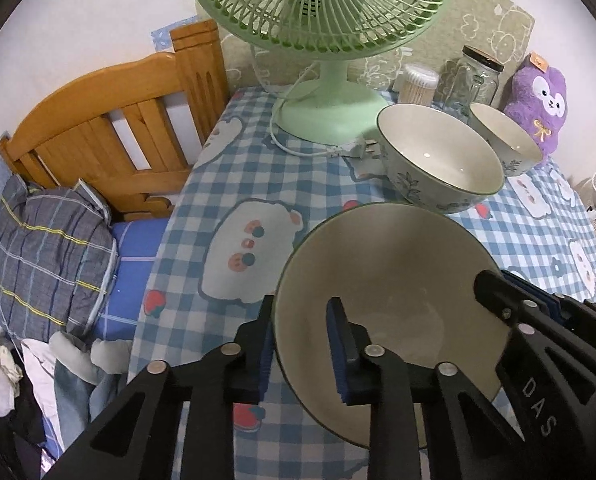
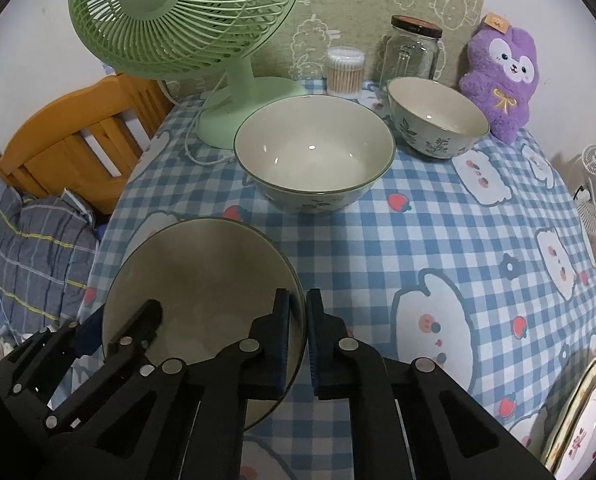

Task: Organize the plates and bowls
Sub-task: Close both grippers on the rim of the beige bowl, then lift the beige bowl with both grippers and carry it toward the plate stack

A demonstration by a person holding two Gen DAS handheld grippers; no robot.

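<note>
One cream plate (image 2: 202, 300) with a dark rim, on the blue checked tablecloth (image 2: 437, 240) in front of the green fan (image 2: 186, 20); the left gripper (image 1: 301, 344) is clamped on its left rim and the right gripper (image 2: 298, 340) on its right rim, each with one blue pad above the plate and one outside the edge. One large bowl (image 2: 313, 156), cream inside, standing just right of the fan's base, beyond the plate and apart from it. One small bowl (image 2: 437, 120) further right of the fan, beside a purple plush toy (image 2: 497, 76), with a glass jar (image 2: 413, 52) and a tub of cotton swabs (image 2: 345, 70) behind.
</note>
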